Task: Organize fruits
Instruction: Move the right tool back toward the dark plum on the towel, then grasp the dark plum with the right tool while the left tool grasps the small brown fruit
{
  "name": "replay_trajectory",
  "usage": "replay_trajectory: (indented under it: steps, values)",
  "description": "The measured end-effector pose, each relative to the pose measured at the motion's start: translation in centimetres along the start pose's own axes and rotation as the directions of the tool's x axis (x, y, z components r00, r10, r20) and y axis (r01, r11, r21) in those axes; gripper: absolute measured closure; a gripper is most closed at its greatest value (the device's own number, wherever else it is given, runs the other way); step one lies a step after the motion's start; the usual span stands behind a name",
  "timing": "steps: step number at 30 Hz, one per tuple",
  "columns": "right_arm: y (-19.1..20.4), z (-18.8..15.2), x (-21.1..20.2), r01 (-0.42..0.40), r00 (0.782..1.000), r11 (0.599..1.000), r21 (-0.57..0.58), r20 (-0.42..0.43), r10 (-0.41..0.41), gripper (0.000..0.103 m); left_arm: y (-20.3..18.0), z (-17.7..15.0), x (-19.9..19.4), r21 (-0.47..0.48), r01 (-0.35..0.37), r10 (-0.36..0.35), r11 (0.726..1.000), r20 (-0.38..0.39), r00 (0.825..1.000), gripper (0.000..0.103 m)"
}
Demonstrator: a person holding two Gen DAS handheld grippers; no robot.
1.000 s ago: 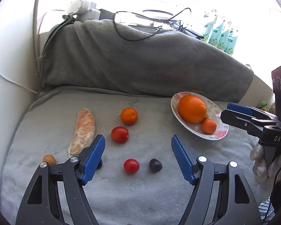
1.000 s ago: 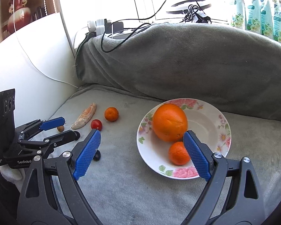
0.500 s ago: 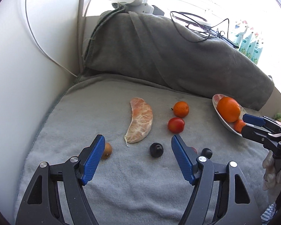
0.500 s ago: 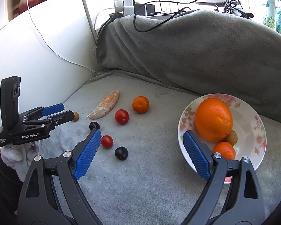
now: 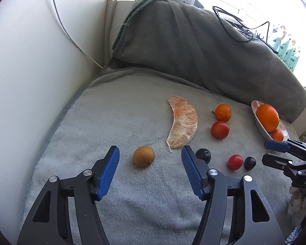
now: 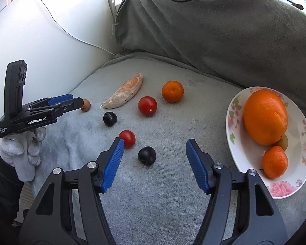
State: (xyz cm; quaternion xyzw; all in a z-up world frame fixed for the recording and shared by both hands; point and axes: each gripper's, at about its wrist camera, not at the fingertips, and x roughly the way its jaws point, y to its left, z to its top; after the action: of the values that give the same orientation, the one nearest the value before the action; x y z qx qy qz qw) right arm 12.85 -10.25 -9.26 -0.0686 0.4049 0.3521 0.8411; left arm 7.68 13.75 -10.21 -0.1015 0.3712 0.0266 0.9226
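Note:
My left gripper (image 5: 150, 155) is open, with a small brown fruit (image 5: 143, 156) on the towel between its fingertips, untouched. My right gripper (image 6: 154, 147) is open, and a dark plum (image 6: 146, 155) lies between its fingers. On the grey towel lie a peeled citrus segment (image 5: 182, 124), a mandarin (image 6: 172, 91), a big tomato (image 6: 147, 105), a small tomato (image 6: 127, 138) and a second dark plum (image 6: 110, 118). The floral plate (image 6: 233, 120) at right holds a large orange (image 6: 265, 116), a mandarin (image 6: 274, 162) and a brown fruit (image 6: 282, 142).
A grey blanket (image 6: 224, 26) is heaped at the back with black cables (image 5: 232, 29) on it. A white wall (image 5: 30, 61) with a white cord runs along the left. The towel's edge drops off at the left and front.
Both grippers swung left. The left one came to centre on the small brown fruit. The right one moved off the plate and came to centre on a dark plum. Both stayed open.

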Motion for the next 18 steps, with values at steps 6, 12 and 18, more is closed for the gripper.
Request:
replay_trajectory:
  steps: [6, 12, 18]
  values:
    - [0.0, -0.4, 0.8, -0.007, 1.000, 1.000, -0.004, -0.022, 0.007, 0.048, 0.4, 0.1, 0.8, -0.003, -0.002, 0.002, 1.000, -0.021, 1.000, 0.048]
    - [0.0, -0.4, 1.2, -0.013, 0.999, 1.000, -0.009, -0.034, 0.013, 0.053, 0.6, 0.0, 1.8, -0.005, -0.005, 0.004, 1.000, -0.048, 0.999, 0.057]
    - [0.4, -0.5, 1.9, -0.015, 0.999, 1.000, -0.021, -0.052, 0.014, 0.060, 0.7, -0.2, 2.1, -0.013, -0.002, 0.001, 1.000, -0.065, 0.998, 0.064]
